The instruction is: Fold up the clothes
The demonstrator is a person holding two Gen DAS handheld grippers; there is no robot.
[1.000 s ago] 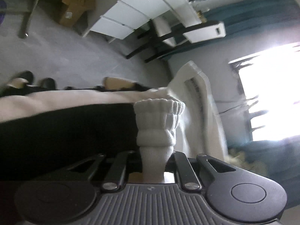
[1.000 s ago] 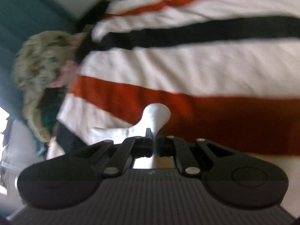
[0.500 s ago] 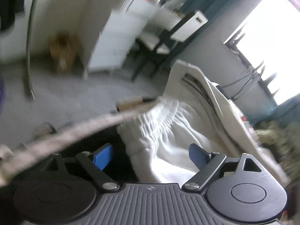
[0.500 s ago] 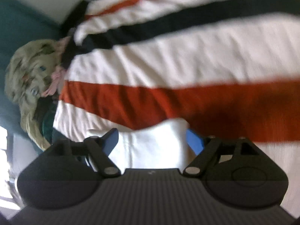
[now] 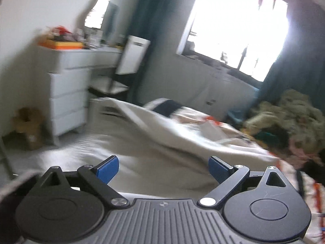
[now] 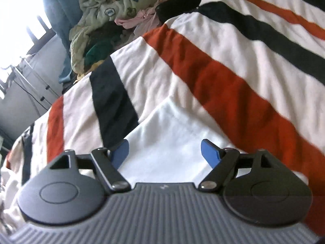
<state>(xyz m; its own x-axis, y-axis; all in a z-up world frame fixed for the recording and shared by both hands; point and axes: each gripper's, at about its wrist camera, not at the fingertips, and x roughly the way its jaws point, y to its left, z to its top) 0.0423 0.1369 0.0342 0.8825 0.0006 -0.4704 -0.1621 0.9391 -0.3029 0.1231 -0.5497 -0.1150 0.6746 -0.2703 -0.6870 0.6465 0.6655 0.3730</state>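
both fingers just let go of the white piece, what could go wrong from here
1. The white garment lies loose on the striped blanket beneath the open right gripper; nothing pins it, so a fold may spring back.
2. The unsorted clothes pile sits near the blanket's far edge; a sweep could drag it in.
3. The left gripper, its jaws having just been opening and empty, has a blurred view, so a regrasp may miss.

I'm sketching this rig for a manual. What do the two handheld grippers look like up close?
The left gripper and right gripper look alike: a grey ribbed body, two round black housings with circular caps, black linkage bars on silver pivot screws, and blue pads on the fingers. A small emblem sits at the middle of the ribbed body. No cables, hands or sleeves show.
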